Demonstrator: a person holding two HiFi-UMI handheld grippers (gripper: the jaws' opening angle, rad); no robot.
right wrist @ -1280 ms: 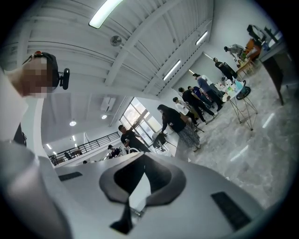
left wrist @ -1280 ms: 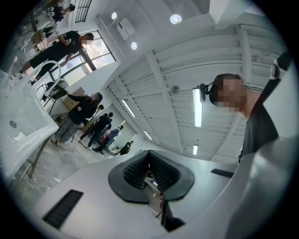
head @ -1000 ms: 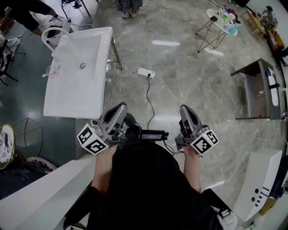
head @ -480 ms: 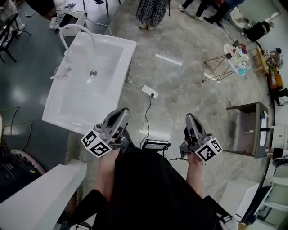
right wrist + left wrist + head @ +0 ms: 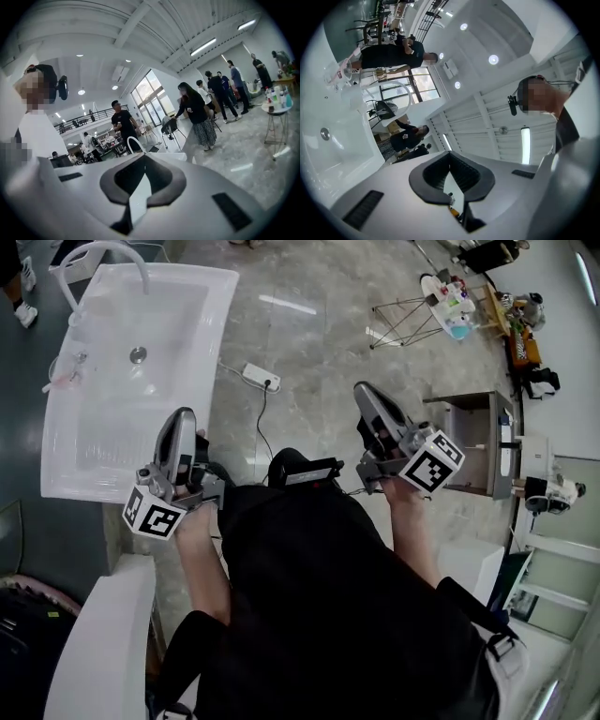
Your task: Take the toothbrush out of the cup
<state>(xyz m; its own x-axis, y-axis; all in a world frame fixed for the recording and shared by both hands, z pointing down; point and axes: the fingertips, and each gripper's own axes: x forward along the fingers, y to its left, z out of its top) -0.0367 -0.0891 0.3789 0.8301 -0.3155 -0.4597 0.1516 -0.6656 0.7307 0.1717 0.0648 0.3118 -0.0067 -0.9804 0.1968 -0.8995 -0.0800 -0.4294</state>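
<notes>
A clear cup (image 5: 64, 371) with a toothbrush in it stands on the left rim of the white sink (image 5: 94, 465). In the left gripper view the cup (image 5: 343, 71) shows far off at the upper left, above the basin (image 5: 333, 150). My left gripper (image 5: 180, 420) is shut and empty, its tip over the sink's near right corner, well short of the cup. My right gripper (image 5: 363, 393) is also shut and empty, out over the marble floor to the right. Both gripper views show shut jaws, the left gripper (image 5: 450, 157) and the right gripper (image 5: 142, 159), with nothing between them.
A curved white faucet (image 5: 103, 251) rises at the sink's far end. A power strip (image 5: 255, 377) with its cable lies on the floor. A wire-legged side table (image 5: 442, 294) and a grey cabinet (image 5: 480, 442) stand right. A white counter (image 5: 94, 643) is lower left. Several people (image 5: 199, 115) stand beyond.
The head view has swung, so the sink now lies at the upper left. My left gripper has come up to the sink's near corner and the right has risen. Both stay shut.
</notes>
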